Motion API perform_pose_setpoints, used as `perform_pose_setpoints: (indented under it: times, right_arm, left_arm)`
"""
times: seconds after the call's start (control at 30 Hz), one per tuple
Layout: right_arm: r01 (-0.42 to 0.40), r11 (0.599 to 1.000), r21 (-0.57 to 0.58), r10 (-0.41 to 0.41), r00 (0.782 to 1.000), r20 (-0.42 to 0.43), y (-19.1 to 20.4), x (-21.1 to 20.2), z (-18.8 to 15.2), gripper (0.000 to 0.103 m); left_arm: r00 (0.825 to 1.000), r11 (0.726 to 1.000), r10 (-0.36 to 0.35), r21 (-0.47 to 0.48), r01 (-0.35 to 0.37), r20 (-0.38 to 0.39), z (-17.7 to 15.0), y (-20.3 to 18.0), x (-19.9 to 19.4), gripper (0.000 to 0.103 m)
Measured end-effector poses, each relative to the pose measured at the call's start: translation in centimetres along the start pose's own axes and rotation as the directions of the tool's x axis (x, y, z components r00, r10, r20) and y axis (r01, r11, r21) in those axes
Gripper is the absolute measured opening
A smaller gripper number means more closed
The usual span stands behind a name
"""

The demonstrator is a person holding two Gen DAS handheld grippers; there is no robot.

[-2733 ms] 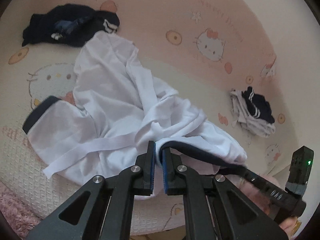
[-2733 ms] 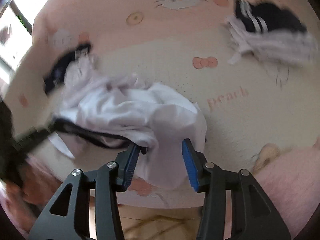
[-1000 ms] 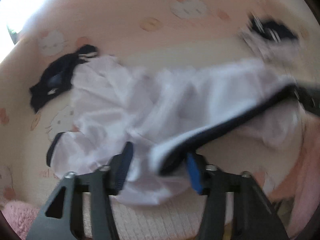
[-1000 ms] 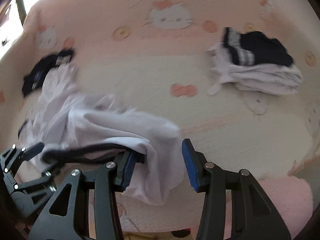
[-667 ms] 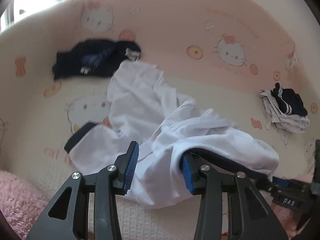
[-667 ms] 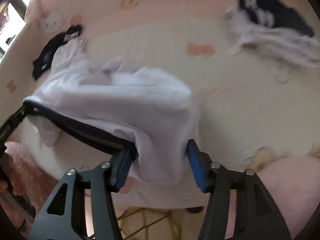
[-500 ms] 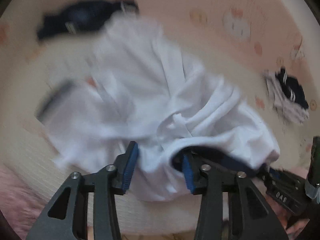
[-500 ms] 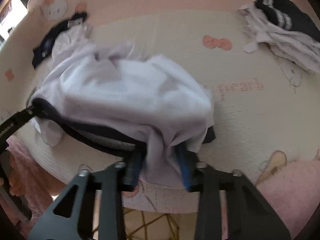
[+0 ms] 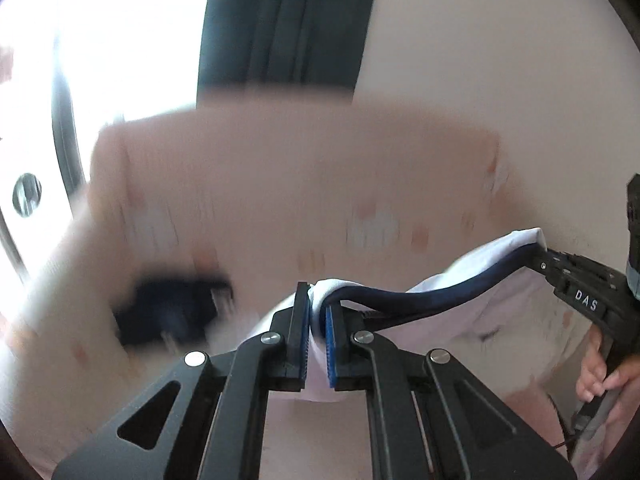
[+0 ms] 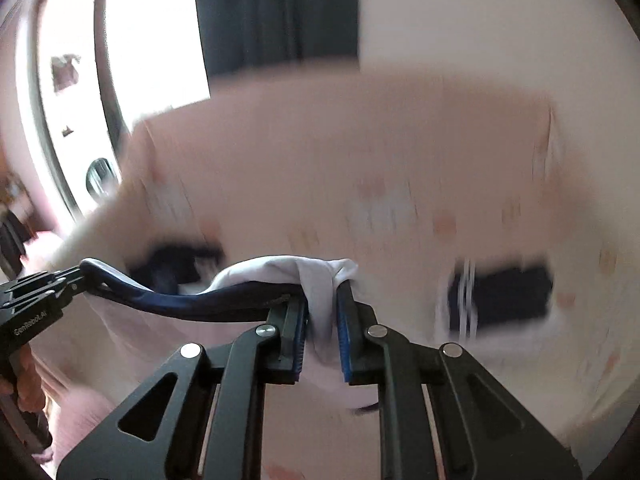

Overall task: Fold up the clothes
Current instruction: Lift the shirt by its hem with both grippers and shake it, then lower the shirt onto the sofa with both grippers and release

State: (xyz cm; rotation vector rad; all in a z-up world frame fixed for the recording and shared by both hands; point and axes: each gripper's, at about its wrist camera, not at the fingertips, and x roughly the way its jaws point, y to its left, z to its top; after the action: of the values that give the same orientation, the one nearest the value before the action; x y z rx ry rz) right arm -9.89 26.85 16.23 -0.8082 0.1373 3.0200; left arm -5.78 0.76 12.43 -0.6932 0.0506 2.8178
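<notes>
Two black plastic grippers are seen, each closing on one end of a white garment (image 9: 472, 344) trimmed with a dark navy band (image 9: 424, 300). In the left wrist view, the left gripper (image 9: 317, 320) has its ribbed blue pads (image 9: 329, 344) pressed onto a bunched fold of thin white cloth, with the navy band curving away to the right. At the far end of that band the right gripper (image 9: 548, 261) is seen clamped on the hem, its handle held by a hand (image 9: 604, 372) at the right edge.

In the right wrist view, the right gripper (image 10: 323, 320) is closed around a thicker wad of soft white fabric, so its pads stand slightly apart. The navy band sags in a shallow curve toward the left gripper (image 10: 80, 270) at the left edge. The garment is stretched between the two grippers and hangs below them in loose, smooth folds, above a pink bedspread (image 10: 360, 152) printed with pale cartoon shapes. The bedspread is heavily blurred. A dark crumpled garment (image 9: 168, 308) lies on it to the left, and a dark-and-white pile (image 10: 500, 300) to the right. A dark curtain (image 9: 288, 20) and a bright window (image 9: 120, 32) are seen behind.
</notes>
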Motion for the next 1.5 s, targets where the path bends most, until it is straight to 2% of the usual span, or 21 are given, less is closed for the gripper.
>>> perform_pose_setpoints:
  times: [0.07, 0.2, 0.37, 0.53, 0.57, 0.63, 0.67, 0.73, 0.77, 0.83, 0.9, 0.93, 1.0, 1.07, 1.13, 1.17, 1.23, 1.33, 1.43, 1.47, 1.5]
  right_arm:
    - [-0.028, 1.0, -0.009, 0.028, 0.997, 0.077, 0.5, -3.3, 2.2, 0.013]
    - [-0.073, 0.997, -0.025, 0.076, 0.987, 0.143, 1.9, -7.4, 3.6, 0.013]
    - [-0.137, 0.99, -0.024, 0.139, 0.974, 0.178, 2.8, -10.5, 4.8, 0.013]
    - [-0.171, 0.984, 0.05, 0.159, 0.97, 0.186, 1.5, -11.3, 4.6, 0.013]
    - [-0.192, 0.979, 0.063, 0.176, 0.964, 0.198, 1.2, -11.8, 4.7, 0.013]
    - [-0.234, 0.968, 0.088, 0.21, 0.952, 0.223, 0.4, -12.9, 4.9, 0.013]
    - [-0.287, 0.952, 0.104, 0.256, 0.937, 0.236, -0.1, -13.2, 5.1, 0.015]
    - [-0.39, 0.911, 0.136, 0.347, 0.901, 0.26, -1.2, -13.4, 5.6, 0.015]
    - [-0.361, 0.924, 0.13, 0.321, 0.913, 0.252, -1.2, -13.1, 5.9, 0.015]
    - [-0.174, 0.982, 0.072, 0.157, 0.969, 0.193, -0.4, -10.9, 6.0, 0.015]
    - [-0.116, 0.991, 0.066, 0.109, 0.99, 0.09, -0.5, -6.5, 6.1, 0.015]
    - [-0.1, 0.993, 0.067, 0.098, 0.995, 0.035, -0.7, -4.1, 6.1, 0.015]
    - [-0.116, 0.991, 0.066, 0.109, 0.989, 0.096, -0.3, -5.1, 7.9, 0.014]
    - [-0.14, 0.988, 0.062, 0.126, 0.974, 0.189, 0.2, -7.1, 10.0, 0.014]
    - [-0.164, 0.985, 0.056, 0.142, 0.949, 0.28, 0.7, -9.1, 12.2, 0.015]
    - [-0.158, 0.986, 0.05, 0.134, 0.937, 0.323, 0.9, -10.5, 12.8, 0.015]
    - [-0.133, 0.989, 0.062, 0.1, 0.921, 0.377, 1.1, -12.6, 12.8, 0.015]
    - [-0.108, 0.989, 0.103, 0.068, 0.939, 0.336, 0.7, -11.9, 8.6, 0.015]
    - [-0.084, 0.982, 0.17, 0.052, 0.981, 0.186, 0.0, -7.0, 1.4, 0.016]
    - [-0.078, 0.977, 0.2, 0.058, 0.993, 0.101, -0.3, -4.2, -1.9, 0.017]
    - [-0.062, 0.972, 0.227, 0.059, 0.998, 0.023, -0.6, -1.7, -4.5, 0.017]
  left_arm:
    - [0.999, 0.999, 0.013, 0.029, -0.014, 0.048, 2.2, 0.0, -2.4, 0.007]
    - [0.998, 0.998, 0.002, 0.059, -0.006, 0.067, 3.4, 0.2, -4.7, 0.007]
    - [0.985, 0.983, -0.156, 0.105, 0.148, 0.067, 3.7, 0.3, -6.6, 0.007]
    - [0.99, 0.99, -0.123, 0.076, 0.118, 0.069, 3.9, 0.5, -6.8, 0.007]
    - [0.982, 0.987, -0.163, 0.036, 0.16, 0.099, 4.2, 0.8, -7.6, 0.007]
    - [0.949, 0.961, -0.263, -0.037, 0.273, 0.173, 4.7, 1.2, -9.3, 0.007]
    - [0.939, 0.958, -0.275, -0.025, 0.286, 0.206, 5.0, 0.8, -10.0, 0.007]
    - [0.963, 0.982, -0.19, 0.03, 0.187, 0.194, 5.0, -0.2, -9.0, 0.007]
    - [0.978, 0.988, -0.156, 0.026, 0.154, 0.138, 4.7, -0.2, -6.7, 0.007]
    - [0.994, 0.994, -0.107, -0.006, 0.107, -0.017, 3.9, 0.5, -0.6, 0.007]
    - [0.986, 0.997, -0.072, -0.039, 0.067, -0.149, 3.5, 1.2, 4.8, 0.007]
    - [0.982, 0.996, -0.073, -0.057, 0.064, -0.174, 4.0, 1.5, 6.4, 0.007]
    - [0.991, 0.996, -0.075, -0.066, 0.068, -0.114, 7.3, 1.6, 6.7, 0.007]
    - [0.995, 0.996, -0.086, -0.005, 0.087, 0.039, 10.9, 0.7, 2.2, 0.007]
    - [0.979, 0.994, -0.099, 0.063, 0.089, 0.177, 13.8, -0.4, -2.3, 0.007]
    - [0.974, 0.993, -0.097, 0.086, 0.081, 0.204, 13.8, -0.8, -3.9, 0.007]
    - [0.972, 0.989, -0.116, 0.114, 0.094, 0.203, 12.3, -1.0, -5.6, 0.009]
    - [0.98, 0.984, -0.144, 0.128, 0.127, 0.138, 8.3, -1.1, -5.5, 0.01]
    - [0.991, 0.985, -0.13, 0.109, 0.133, -0.033, 0.7, -1.4, -0.1, 0.01]
    - [0.984, 0.988, -0.126, 0.074, 0.136, -0.126, -2.6, -1.3, 2.9, 0.009]
    - [0.964, 0.99, -0.136, 0.012, 0.142, -0.227, -6.0, -0.8, 6.2, 0.009]
